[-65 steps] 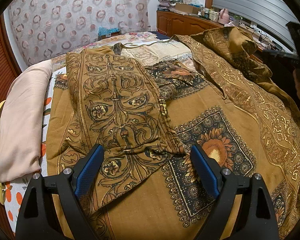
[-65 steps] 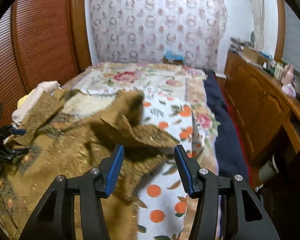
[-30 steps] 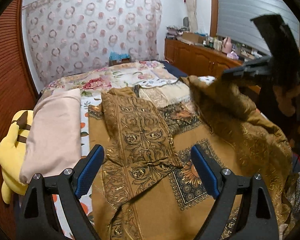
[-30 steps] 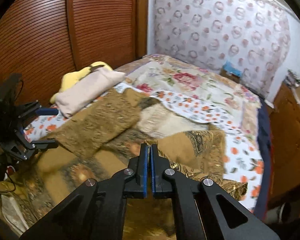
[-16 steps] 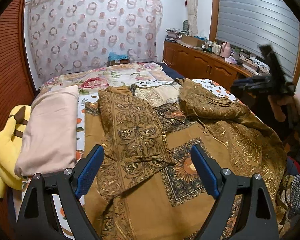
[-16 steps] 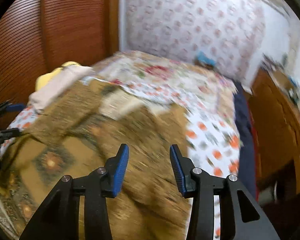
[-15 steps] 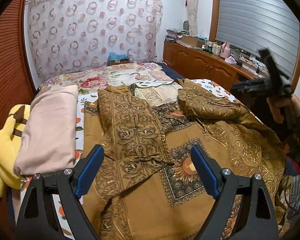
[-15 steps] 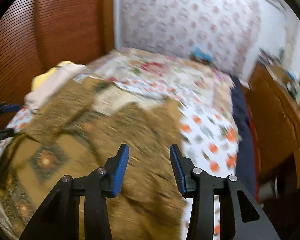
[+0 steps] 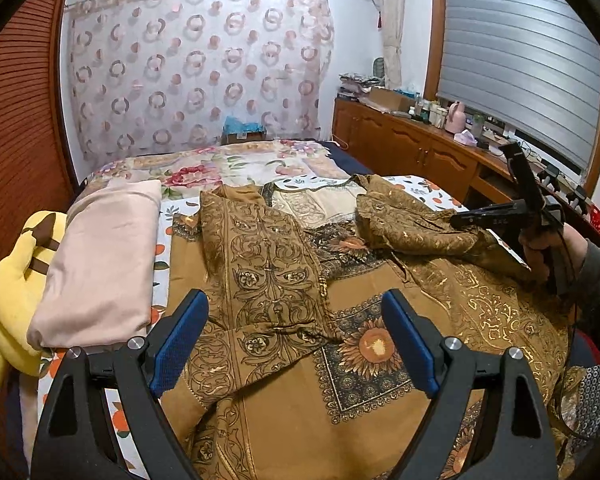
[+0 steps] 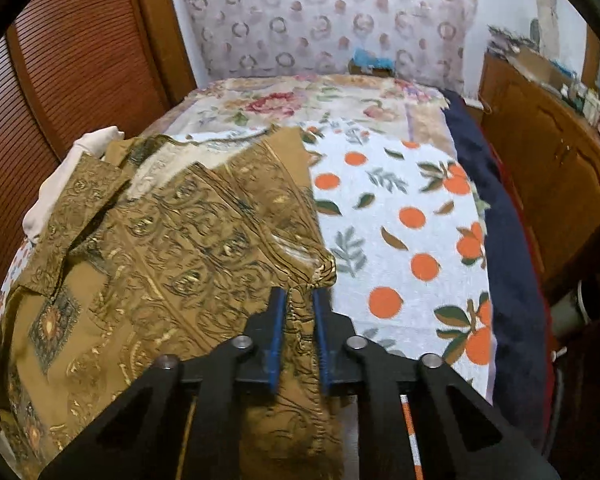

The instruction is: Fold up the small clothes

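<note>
A brown patterned garment lies spread on the bed. The right gripper has just been closing; its jaws are clamped on a bunched sleeve edge. The left gripper hovers, jaws wide apart. The sleeve fold appears underway; next, carry that edge inward across the garment.
</note>
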Available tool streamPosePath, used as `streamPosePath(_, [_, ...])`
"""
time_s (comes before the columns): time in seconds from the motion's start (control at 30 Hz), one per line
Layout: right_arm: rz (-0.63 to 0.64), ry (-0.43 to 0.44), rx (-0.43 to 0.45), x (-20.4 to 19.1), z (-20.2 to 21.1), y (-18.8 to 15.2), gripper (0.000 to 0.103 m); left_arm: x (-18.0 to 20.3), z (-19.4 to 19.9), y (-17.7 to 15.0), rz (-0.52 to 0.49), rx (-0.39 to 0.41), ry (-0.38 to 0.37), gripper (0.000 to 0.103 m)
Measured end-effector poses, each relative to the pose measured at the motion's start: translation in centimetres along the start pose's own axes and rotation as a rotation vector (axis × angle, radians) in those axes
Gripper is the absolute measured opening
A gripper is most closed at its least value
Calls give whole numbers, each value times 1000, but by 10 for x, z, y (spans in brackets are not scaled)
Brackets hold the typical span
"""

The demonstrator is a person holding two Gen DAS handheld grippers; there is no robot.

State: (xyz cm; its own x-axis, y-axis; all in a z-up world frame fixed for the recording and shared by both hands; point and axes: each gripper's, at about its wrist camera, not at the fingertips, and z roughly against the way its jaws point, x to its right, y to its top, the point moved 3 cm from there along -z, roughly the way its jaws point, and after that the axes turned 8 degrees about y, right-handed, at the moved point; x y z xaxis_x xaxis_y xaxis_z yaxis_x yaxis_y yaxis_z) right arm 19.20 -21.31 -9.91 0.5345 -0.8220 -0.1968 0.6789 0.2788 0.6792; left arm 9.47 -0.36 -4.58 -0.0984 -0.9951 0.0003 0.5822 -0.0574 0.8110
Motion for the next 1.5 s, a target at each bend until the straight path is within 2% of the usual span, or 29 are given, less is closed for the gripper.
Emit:
streamPosePath(0.07, [23, -6, 18, -6, 5, -1, 6, 1, 0, -1, 0, -4, 1, 89])
streamPosePath(0.13, [42, -5, 45, -13, 10, -1, 6, 1, 1, -1, -1, -3, 3, 89])
streamPosePath(0.3, [100, 73, 127, -45, 39, -3, 6, -5, 6, 0, 14, 9, 20, 89])
streamPosePath(0.43, [147, 131, 144, -69, 54, -13, 6, -12, 10, 2, 43, 23, 22, 89])
streamPosePath(0.6, [185, 204, 100, -93, 56, -35, 6, -18, 11, 4, 56, 38, 34, 89])
streamPosePath(0.8, [223, 245, -26, -114, 38, -73, 6, -23, 12, 4, 64, 41, 47, 89])
streamPosePath(0.83, [231, 235, -44, -115, 35, -79, 6, -24, 12, 4, 64, 41, 48, 89])
streamPosePath(0.93, [235, 218, -65, -110, 33, -87, 21, -26, 12, 4, 66, 43, 55, 89])
streamPosePath(1.1, [238, 175, -12, -107, 53, -77, 44, -32, 8, 5, 64, 40, 68, 89])
streamPosePath(1.3, [246, 113, 50, -95, 67, -41, 48, -47, -1, 12, 61, 32, 94, 89])
streamPosePath(1.5, [202, -5, 3, -55, 13, 2, 48, -64, -26, 19, 38, 2, 137, 89])
